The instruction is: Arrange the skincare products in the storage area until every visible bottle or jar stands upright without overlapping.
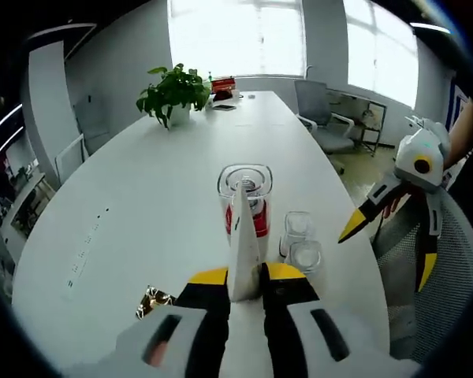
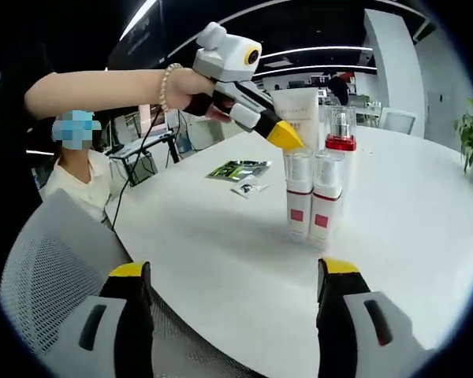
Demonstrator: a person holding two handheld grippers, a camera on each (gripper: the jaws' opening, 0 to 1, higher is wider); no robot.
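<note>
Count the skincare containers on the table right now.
4. In the right gripper view, two clear red-label bottles stand side by side, a red-collared bottle behind them, and a white tube is clamped by the left gripper. Others may be hidden.

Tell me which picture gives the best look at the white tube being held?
The right gripper view. There the white tube shows its broad printed face, held upright in the left gripper above the table. In the left gripper view the white tube appears edge-on, a narrow strip between the jaws that partly hides the red-banded bottle.
</note>
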